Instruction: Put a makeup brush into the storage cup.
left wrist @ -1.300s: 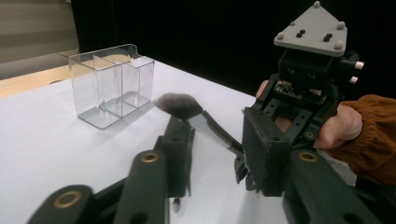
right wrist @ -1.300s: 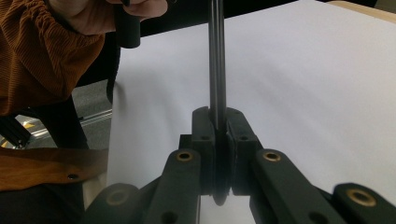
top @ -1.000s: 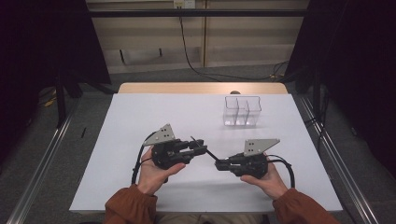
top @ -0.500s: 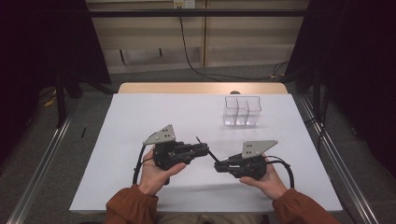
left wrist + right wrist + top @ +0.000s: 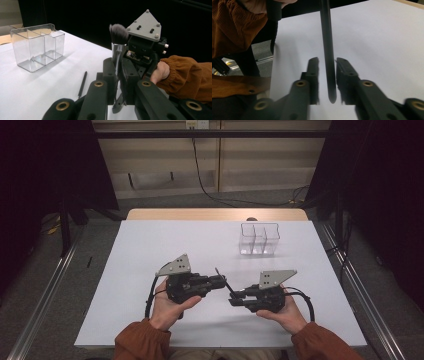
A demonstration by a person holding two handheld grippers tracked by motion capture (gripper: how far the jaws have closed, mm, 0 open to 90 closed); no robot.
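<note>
Black left gripper [image 5: 223, 280]: lower centre-left of the high view, held in the person's left hand [image 5: 167, 302]; jaws clamped on the silver ferrule of a makeup brush [image 5: 117, 40].
Makeup brush: in the left gripper view it stands upright between the jaws at frame centre, dark bristle head uppermost, silver ferrule below; in the high view its thin black handle runs slantwise between the two grippers.
Right gripper [image 5: 235, 298]: lower centre-right of the high view, held in the right hand [image 5: 285, 312]; in the right gripper view its jaws flank the tapered black handle end at frame centre, gap visible on both sides, so slightly parted and not pressing.
Sleeves [image 5: 137, 342]: rust-orange, entering from the bottom edge of the high view.
Second slim dark stick [image 5: 82, 85]: lies flat on the table, lower centre of the left gripper view, just beside the left jaw.
Clear organiser [image 5: 259, 239]: three compartments, upright, upper right of centre on the table, well apart from both grippers.
Table [image 5: 150, 245]: white surface, wooden strip along the far edge.
</note>
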